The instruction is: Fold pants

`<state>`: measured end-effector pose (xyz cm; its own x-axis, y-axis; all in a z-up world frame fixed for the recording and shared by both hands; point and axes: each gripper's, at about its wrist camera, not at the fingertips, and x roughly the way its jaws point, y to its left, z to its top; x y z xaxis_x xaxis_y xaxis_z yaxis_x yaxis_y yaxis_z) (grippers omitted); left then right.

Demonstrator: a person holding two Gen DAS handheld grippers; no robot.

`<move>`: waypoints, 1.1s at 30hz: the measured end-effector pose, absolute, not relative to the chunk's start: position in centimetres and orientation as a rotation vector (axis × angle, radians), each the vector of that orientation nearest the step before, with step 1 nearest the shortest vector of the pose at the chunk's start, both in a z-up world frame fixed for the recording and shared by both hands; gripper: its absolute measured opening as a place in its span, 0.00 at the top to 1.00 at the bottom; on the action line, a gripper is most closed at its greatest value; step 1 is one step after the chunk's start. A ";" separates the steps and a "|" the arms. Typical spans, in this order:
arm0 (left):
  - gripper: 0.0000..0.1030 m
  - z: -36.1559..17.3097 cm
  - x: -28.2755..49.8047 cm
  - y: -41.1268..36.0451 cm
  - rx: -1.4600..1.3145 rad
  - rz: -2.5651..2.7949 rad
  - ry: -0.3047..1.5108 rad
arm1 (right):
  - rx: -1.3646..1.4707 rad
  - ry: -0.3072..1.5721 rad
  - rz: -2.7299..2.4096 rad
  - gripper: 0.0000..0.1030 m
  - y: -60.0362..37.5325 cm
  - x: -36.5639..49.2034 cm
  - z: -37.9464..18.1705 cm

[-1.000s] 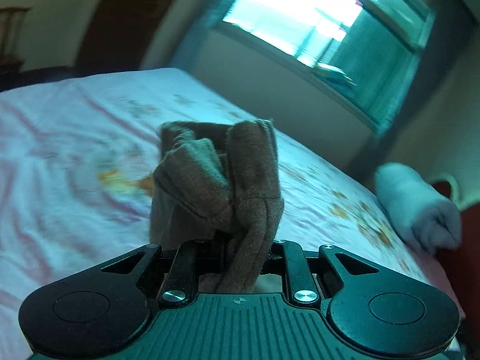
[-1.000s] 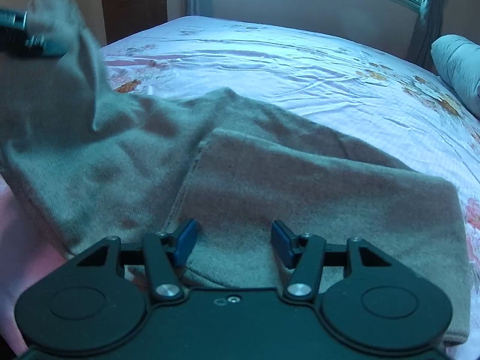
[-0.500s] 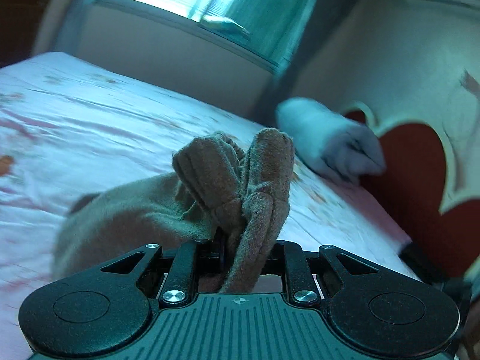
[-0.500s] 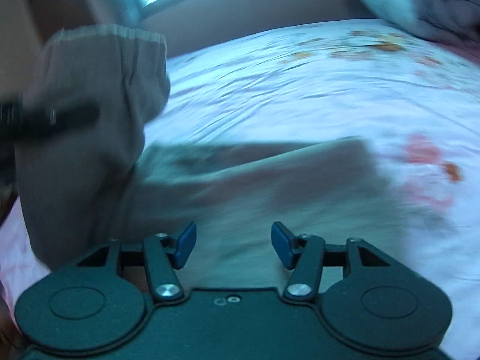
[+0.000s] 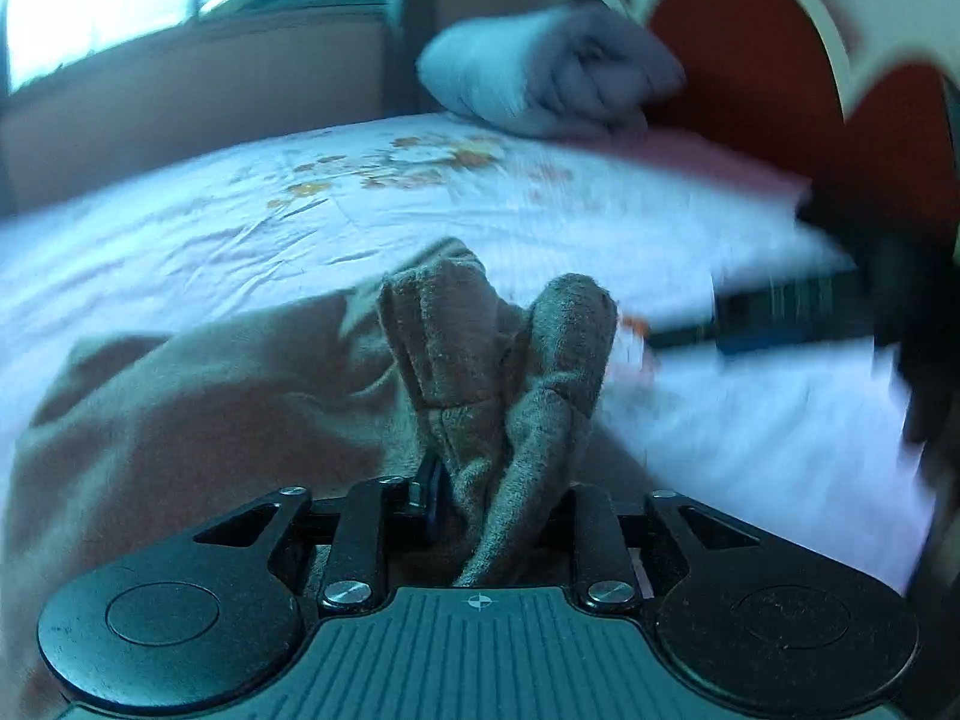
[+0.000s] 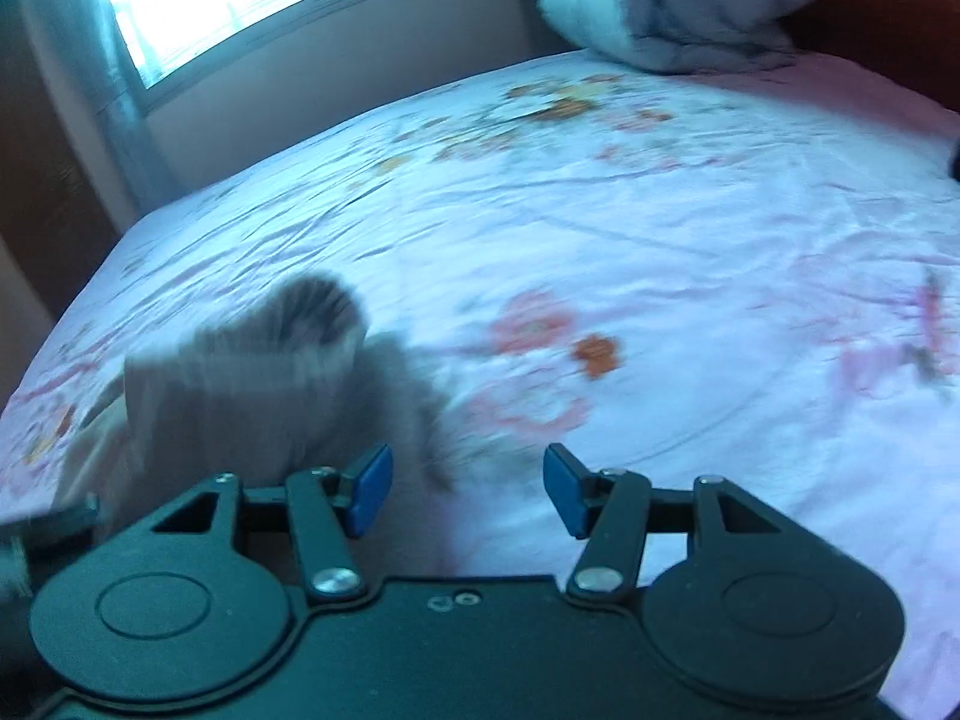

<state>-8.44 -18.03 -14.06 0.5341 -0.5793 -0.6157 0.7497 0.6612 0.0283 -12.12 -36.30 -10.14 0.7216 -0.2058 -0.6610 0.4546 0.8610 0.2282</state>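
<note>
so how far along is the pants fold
Partway, by the look of it. Done: nothing finished shows; the pants lie loosely bunched on the bed. In hand: the left gripper is shut on a gathered bunch of the fabric. The right gripper is open and holds nothing. Left: laying that end down and flattening the stack.

Pants (image 5: 198,408) on bed (image 5: 210,228), pillow (image 5: 552,72) behind.

Fuzzy, matt brown fleece on the pants (image 5: 468,372). The bedsheet (image 6: 600,228) is thin, creased cloth with a faint sheen. Matt black plastic on the right gripper (image 6: 468,486), blue pads (image 6: 369,483), shiny metal screws (image 6: 591,577).
</note>
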 end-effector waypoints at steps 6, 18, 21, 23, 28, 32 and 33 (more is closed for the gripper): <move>0.25 -10.3 -11.1 -17.3 0.343 -0.853 0.511 | 0.530 0.587 -0.248 0.52 -37.3 -11.4 -7.2; 0.25 -8.0 -7.5 -8.4 0.265 -0.639 0.517 | 0.733 0.753 -0.052 0.91 -35.9 -6.9 -9.9; 0.25 -8.8 -6.1 -6.8 0.246 -0.585 0.537 | 0.731 0.745 -0.038 0.96 -36.0 -7.4 -9.5; 0.25 -9.0 -5.3 -5.8 0.228 -0.551 0.547 | 0.726 0.712 -0.062 0.98 -36.3 -8.0 -8.9; 0.25 -10.1 -3.3 -4.8 0.193 -0.498 0.571 | 0.698 0.644 -0.093 0.98 -37.1 -9.1 -7.5; 0.24 -10.8 -2.6 -3.6 0.170 -0.480 0.606 | 0.712 0.725 -0.181 0.97 -37.3 -10.2 -11.0; 0.24 -11.1 -2.4 -3.4 0.170 -0.479 0.617 | 0.716 0.721 -0.196 0.96 -37.3 -10.6 -11.4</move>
